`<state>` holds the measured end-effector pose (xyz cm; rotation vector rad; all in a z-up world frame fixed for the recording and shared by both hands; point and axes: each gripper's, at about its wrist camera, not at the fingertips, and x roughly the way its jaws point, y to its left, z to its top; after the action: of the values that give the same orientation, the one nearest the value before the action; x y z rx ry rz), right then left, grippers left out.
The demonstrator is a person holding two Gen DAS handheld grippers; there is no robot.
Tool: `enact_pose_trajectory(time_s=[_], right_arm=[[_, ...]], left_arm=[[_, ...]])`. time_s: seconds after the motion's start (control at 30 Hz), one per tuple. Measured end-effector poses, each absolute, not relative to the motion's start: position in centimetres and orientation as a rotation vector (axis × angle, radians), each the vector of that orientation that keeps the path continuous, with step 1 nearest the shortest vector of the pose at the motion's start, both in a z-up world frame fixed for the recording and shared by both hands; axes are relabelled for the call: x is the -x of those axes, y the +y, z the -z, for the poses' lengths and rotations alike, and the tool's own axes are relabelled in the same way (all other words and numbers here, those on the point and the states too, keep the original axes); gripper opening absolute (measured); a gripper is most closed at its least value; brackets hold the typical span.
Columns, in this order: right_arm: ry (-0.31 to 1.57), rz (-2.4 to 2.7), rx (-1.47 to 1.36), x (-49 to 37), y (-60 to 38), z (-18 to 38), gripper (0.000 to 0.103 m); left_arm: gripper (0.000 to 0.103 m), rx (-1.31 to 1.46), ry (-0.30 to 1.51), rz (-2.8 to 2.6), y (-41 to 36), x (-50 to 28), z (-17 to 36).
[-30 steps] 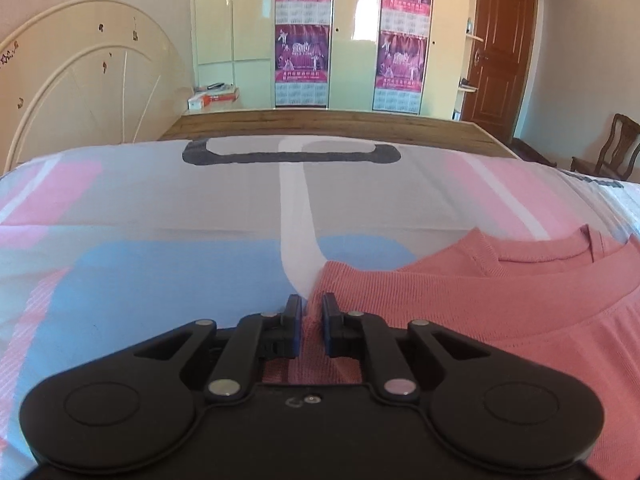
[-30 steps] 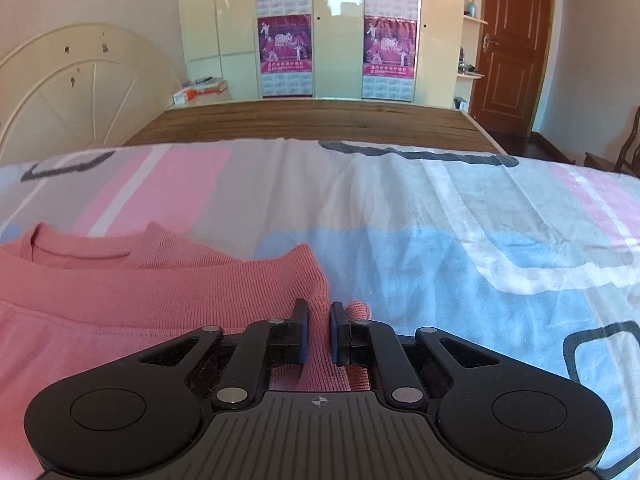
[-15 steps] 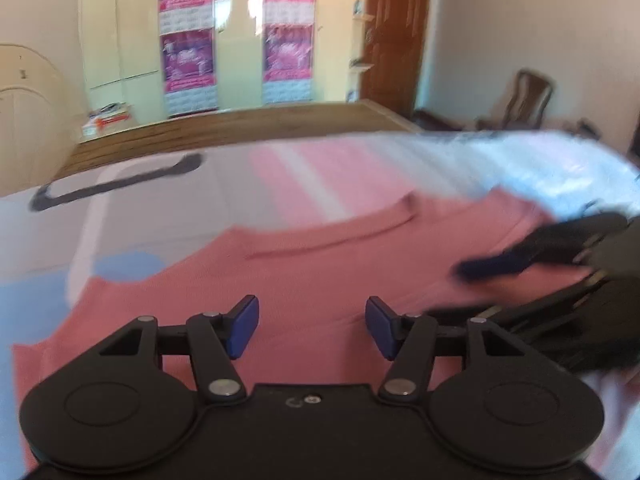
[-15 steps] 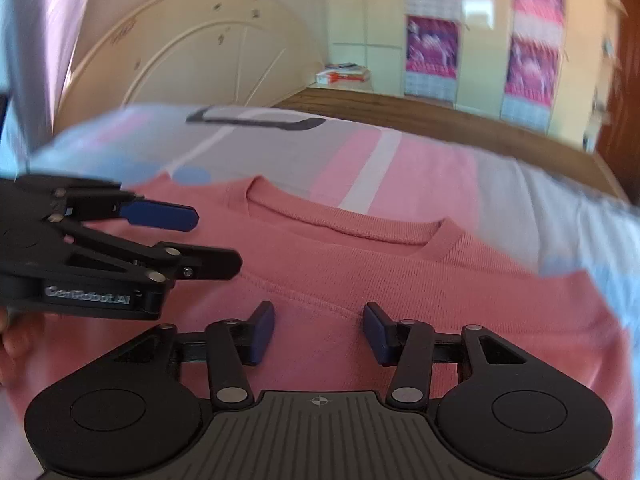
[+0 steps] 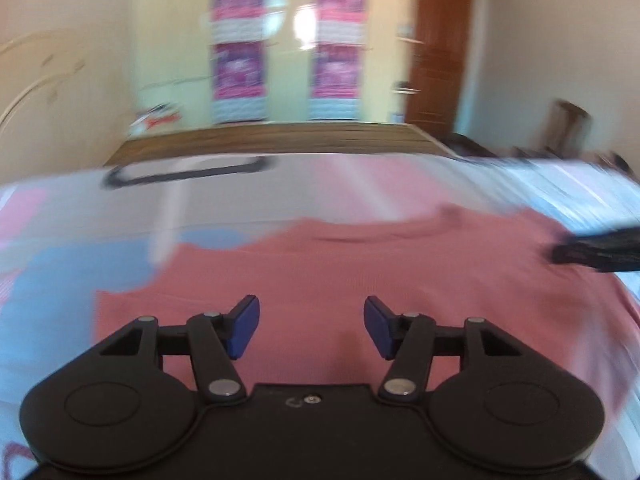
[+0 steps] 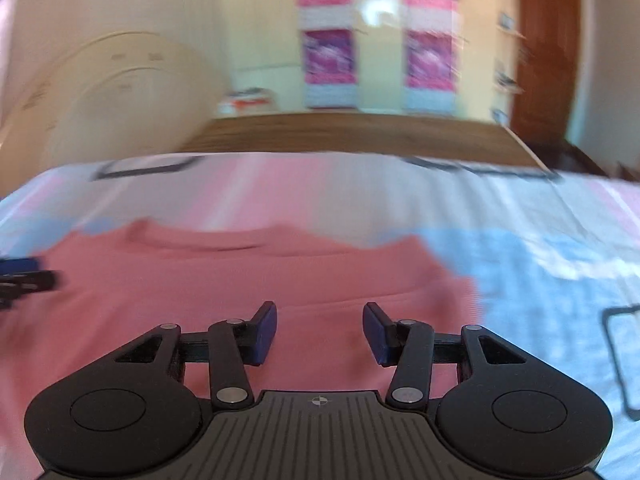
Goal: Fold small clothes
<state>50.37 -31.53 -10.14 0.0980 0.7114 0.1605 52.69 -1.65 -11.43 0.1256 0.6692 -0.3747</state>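
Note:
A pink knit top [image 5: 360, 272] lies flat on the bed, neckline toward the far side; it also shows in the right wrist view [image 6: 248, 276]. My left gripper [image 5: 311, 326] is open and empty, held over the top's left part. My right gripper [image 6: 319, 334] is open and empty over the top's right part. Each gripper shows at the edge of the other's view: the right one [image 5: 596, 250] at the far right, the left one [image 6: 24, 282] at the far left. Both views are motion-blurred.
The bed sheet [image 5: 80, 264] has pink, blue and white blocks with dark outlines. A wooden bed end [image 5: 280, 136] runs across the back. Behind it stand wardrobes with posters [image 5: 238, 40], a brown door [image 5: 440, 52] and a chair [image 5: 568, 120] at the right.
Both grippers have let go of the top's corners and opened. They swung inward over the top, then turned back toward facing the wardrobes, and are still moving.

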Motion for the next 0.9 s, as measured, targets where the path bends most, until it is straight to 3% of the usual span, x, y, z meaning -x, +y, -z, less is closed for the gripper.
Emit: enact_pose_trajectory(time_s=[0.17, 0.37, 0.53, 0.73, 0.87, 0.9], right_arm=[[0.769, -0.194, -0.011, -49.3, -27.1, 13.5, 0.049], [0.720, -0.222, -0.044, -46.6, -26.8, 10.7, 0.049], [0.726, -0.243, 0.092, -43.5, -24.6, 12.5, 0.049], [0.728, -0.201, 0.065, -42.7, -25.7, 11.8, 0.049], [0.815, -0.129, 0.014, -41.8, -29.1, 13.1, 0.049], [0.825, -0.110, 0.034, -41.2, -29.8, 12.9, 0.049]], left_arm=[[0.061, -0.248, 0.707, 0.381, -6.2, -50.8, 15.1], [0.057, -0.115, 0.675, 0.361, -4.5, -48.4, 12.3], [0.059, -0.176, 0.720, 0.376, -5.9, -46.6, 14.4], [0.058, -0.131, 0.706, 0.278, -3.2, -45.7, 13.5], [0.064, -0.131, 0.711, 0.244, 0.7, -44.3, 14.0], [0.073, -0.160, 0.708, 0.216, 1.3, -43.8, 14.0]])
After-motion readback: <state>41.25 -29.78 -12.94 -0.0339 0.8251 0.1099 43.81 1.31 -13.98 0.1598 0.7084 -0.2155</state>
